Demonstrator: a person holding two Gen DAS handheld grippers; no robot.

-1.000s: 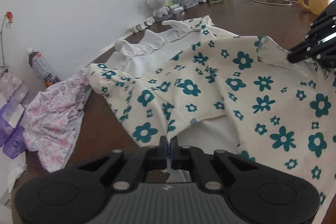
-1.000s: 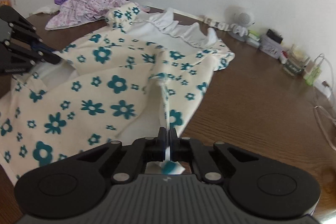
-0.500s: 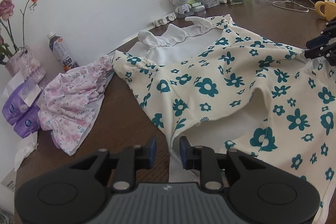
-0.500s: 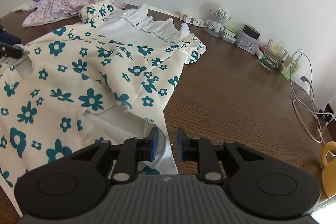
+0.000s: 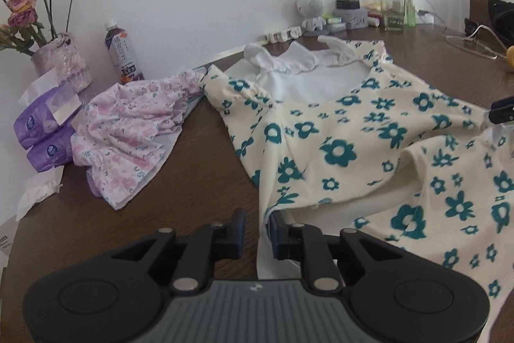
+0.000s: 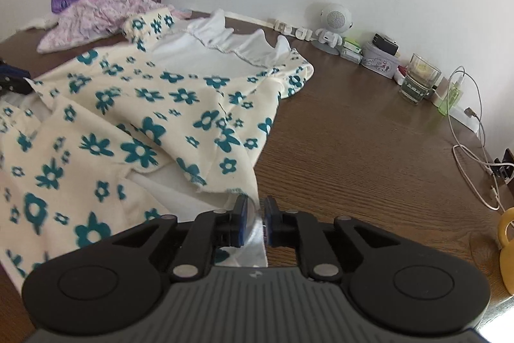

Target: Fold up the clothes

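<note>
Lying beside the floral dress (image 5: 369, 147), a pink garment (image 5: 135, 130); left gripper (image 5: 257, 230) and right gripper (image 6: 254, 222) both parted.

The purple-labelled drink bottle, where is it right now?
In the left wrist view the purple-labelled drink bottle stands upright at the back left of the brown wooden table, against the wall, between the pink flower vase and the crumpled pink floral garment.

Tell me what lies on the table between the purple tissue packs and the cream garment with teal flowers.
In the left wrist view, a crumpled pink floral garment lies between the purple tissue packs and the cream teal-flowered garment, its far edge reaching the cream sleeve.
</note>
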